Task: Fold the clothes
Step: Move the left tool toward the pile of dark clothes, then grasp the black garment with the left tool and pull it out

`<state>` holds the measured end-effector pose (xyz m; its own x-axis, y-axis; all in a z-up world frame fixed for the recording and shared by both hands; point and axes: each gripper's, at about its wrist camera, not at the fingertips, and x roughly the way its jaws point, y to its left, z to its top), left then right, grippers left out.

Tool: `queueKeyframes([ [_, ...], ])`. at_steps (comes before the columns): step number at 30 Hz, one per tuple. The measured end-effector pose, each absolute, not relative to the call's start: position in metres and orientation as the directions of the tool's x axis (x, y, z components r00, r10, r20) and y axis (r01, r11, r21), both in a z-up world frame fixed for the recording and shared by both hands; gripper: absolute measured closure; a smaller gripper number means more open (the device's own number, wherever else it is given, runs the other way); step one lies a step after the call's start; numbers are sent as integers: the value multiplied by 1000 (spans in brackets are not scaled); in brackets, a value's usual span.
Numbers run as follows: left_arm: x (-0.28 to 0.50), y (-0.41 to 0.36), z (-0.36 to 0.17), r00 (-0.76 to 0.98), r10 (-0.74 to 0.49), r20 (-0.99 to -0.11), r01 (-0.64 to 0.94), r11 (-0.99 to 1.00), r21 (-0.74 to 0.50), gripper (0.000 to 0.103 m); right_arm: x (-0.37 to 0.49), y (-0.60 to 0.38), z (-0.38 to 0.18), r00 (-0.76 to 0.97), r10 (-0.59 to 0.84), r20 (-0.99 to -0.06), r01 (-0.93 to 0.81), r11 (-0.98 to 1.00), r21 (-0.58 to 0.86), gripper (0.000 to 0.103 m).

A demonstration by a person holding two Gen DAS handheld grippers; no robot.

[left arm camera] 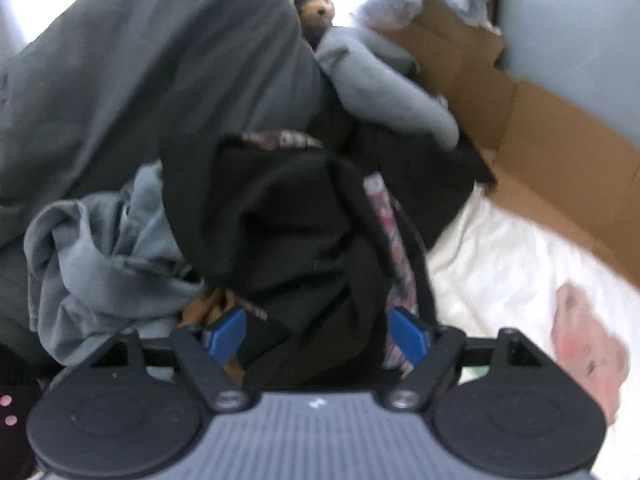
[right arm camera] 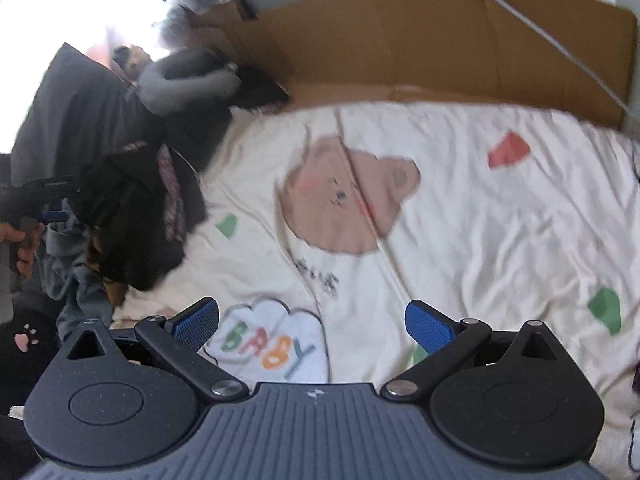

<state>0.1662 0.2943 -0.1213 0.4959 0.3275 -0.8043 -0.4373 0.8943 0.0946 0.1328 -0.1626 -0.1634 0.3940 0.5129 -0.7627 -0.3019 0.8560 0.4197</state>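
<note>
Black garment (left arm camera: 304, 240) beside open sheet (right arm camera: 460, 240) (rumpled)

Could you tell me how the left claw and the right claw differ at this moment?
The left claw has a bunched black garment between its blue pads; the right claw is open and empty. The left faces the clothes pile, the right the bear-print sheet. Both have blue pads on black linkages.

left gripper (left arm camera: 318, 338) fingers (left arm camera: 226, 334) apart around black garment (left arm camera: 296, 240), clothes pile (left arm camera: 120, 92) behind

Crumpled black garment (left arm camera: 304, 240) with pink-patterned lining, atop clothes pile (left arm camera: 120, 100)
</note>
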Motion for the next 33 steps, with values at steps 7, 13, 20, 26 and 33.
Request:
queueKeyframes([
  [7, 153, 305, -167, 443, 322, -837, -423, 898, 122, 28, 127, -157, -176, 366, 514, -776, -310, 853, 419, 3],
  [13, 151, 316, -187, 437, 311, -844, -427, 898, 109, 28, 125, -152, -182, 348, 515, -783, -315, 851, 420, 4],
  [20, 151, 329, -205, 435, 287, -853, -444, 893, 75, 69, 127, -149, -187, 338, 512, -790, -312, 853, 419, 4],
  [26, 143, 327, -206, 462, 218, -860, -414, 910, 8, 98, 125, -146, -192, 331, 512, -792, -309, 852, 422, 4],
  [33, 135, 294, -193, 501, 46, -864, -303, 945, -126, 99, 124, -141, -193, 326, 522, -788, -315, 846, 430, 4],
])
